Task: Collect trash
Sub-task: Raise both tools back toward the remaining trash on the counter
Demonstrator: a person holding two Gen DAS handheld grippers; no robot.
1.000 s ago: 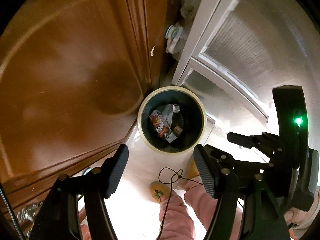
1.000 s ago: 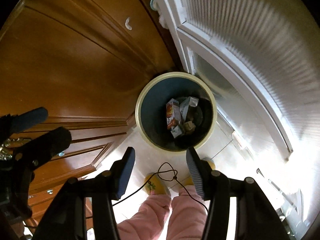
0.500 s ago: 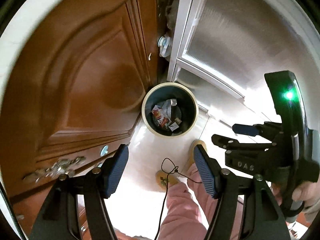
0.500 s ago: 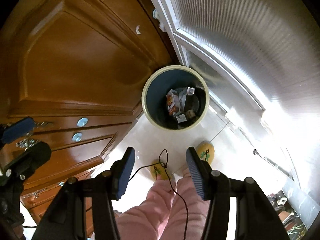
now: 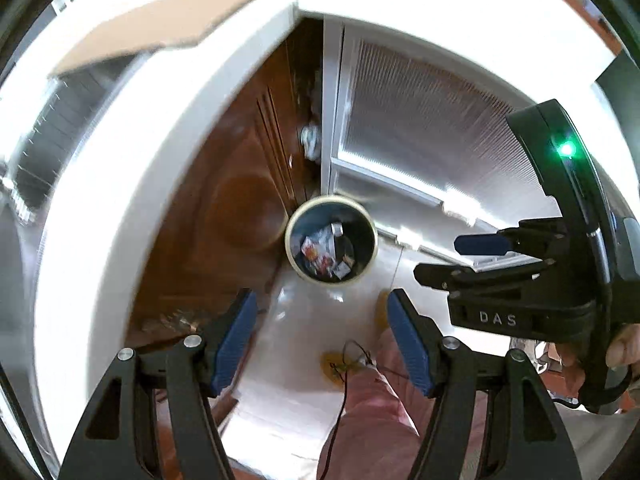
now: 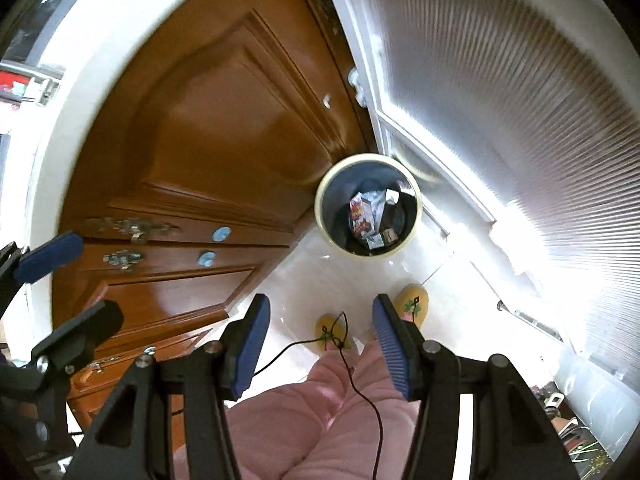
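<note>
A round bin with a cream rim stands on the floor far below both grippers, in the corner between a wooden cabinet and a frosted glass door. Inside it lie cartons and wrappers. My left gripper points steeply down, open, with nothing between its blue pads. My right gripper is also open and empty; in the left wrist view it shows at the right. The left gripper appears at the left edge of the right wrist view.
A brown wooden cabinet with drawers and blue knobs stands left of the bin, under a white countertop edge. A frosted glass door is to the right. Pink trouser legs, yellow slippers and a thin black cable are below.
Both grippers have risen well above the bin, which now looks much smaller. The white countertop edge has come into view. Both stay open and empty.
</note>
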